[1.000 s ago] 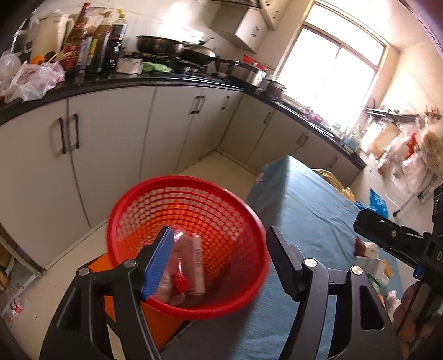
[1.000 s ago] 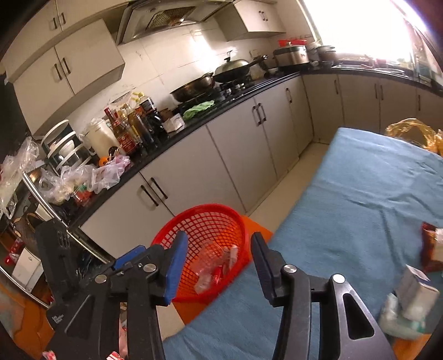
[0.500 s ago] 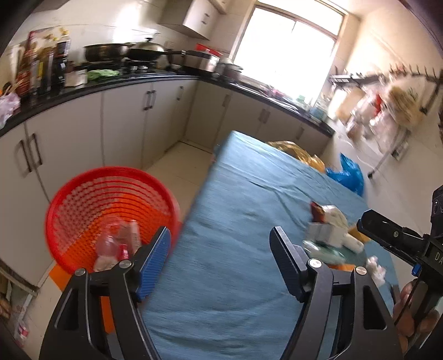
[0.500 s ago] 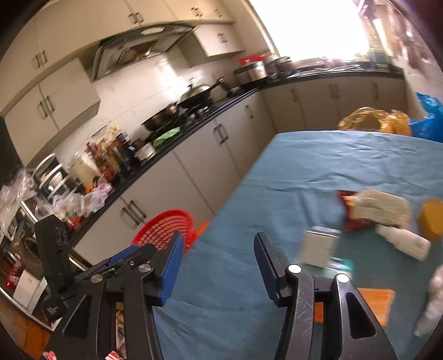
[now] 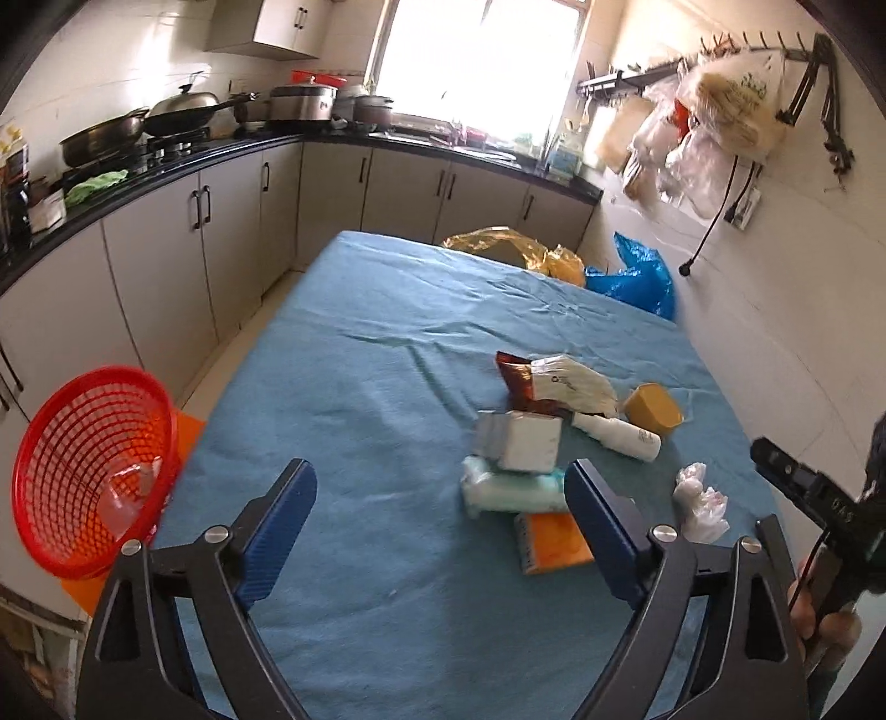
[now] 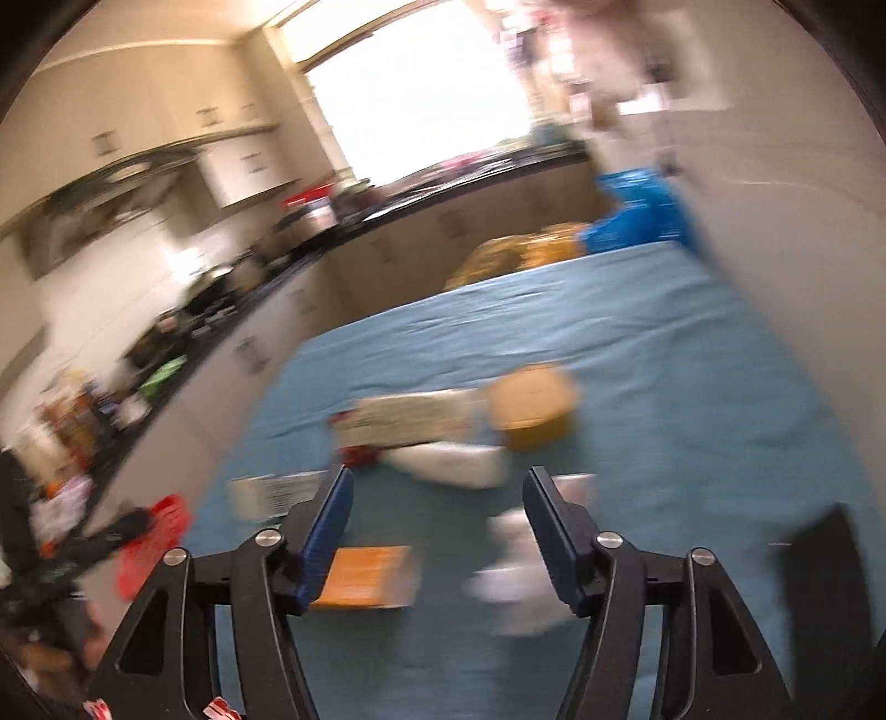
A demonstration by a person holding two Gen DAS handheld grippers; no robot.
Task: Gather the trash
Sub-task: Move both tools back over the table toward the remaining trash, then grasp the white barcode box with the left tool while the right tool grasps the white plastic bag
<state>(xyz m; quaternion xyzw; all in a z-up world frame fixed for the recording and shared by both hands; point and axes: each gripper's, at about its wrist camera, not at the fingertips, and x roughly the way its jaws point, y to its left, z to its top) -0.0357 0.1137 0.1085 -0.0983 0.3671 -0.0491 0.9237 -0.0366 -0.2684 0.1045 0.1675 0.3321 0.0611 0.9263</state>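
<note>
On blue-clothed table amid kitchen cabinets, scattered trash, both hand-held grippers agape, empty.

A bright, overexposed window sits in the far wall above a black L-shaped countertop that runs along the left and far sides of the kitchen. Pale grey base cabinets with dark bar handles stand beneath it, and white wall cupboards hang at upper left. The walls are white tile, the floor pale tile. A blue cloth-covered surface fills the middle. The right wrist view is motion-blurred.
</note>
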